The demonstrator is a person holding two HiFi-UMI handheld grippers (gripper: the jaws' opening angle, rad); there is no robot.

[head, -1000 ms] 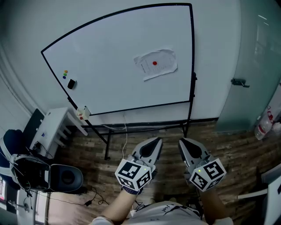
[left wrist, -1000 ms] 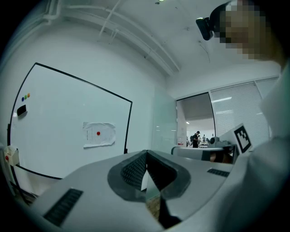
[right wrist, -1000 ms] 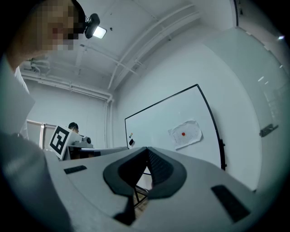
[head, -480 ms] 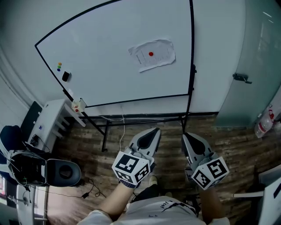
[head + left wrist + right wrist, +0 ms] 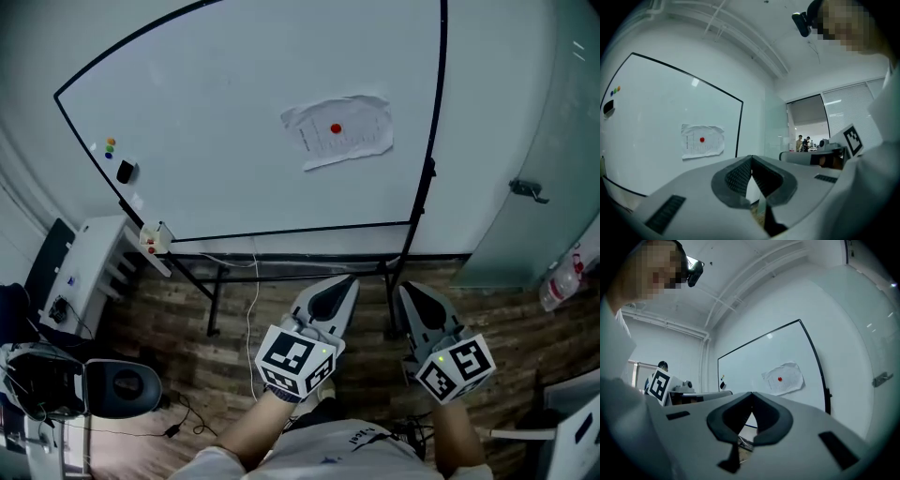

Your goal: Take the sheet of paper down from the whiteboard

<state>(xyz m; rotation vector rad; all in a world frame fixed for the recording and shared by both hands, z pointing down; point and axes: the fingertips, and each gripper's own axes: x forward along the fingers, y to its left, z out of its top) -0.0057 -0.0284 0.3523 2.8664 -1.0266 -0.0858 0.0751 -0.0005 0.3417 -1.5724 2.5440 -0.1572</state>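
One whiteboard [image 5: 234, 112] stands against the wall, and on it hangs one sheet of paper [image 5: 361, 141], pinned by a single red magnet [image 5: 337, 128]. Near the board's left edge sit three small coloured magnets [image 5: 111, 147] – orange, green and blue – and beside them one black eraser [image 5: 126, 172]. There are two grippers, the left gripper [image 5: 349, 279] and the right gripper [image 5: 405, 287]. One white shelf unit [image 5: 89, 262] stands at the left, and the glass door carries one handle [image 5: 527, 190].
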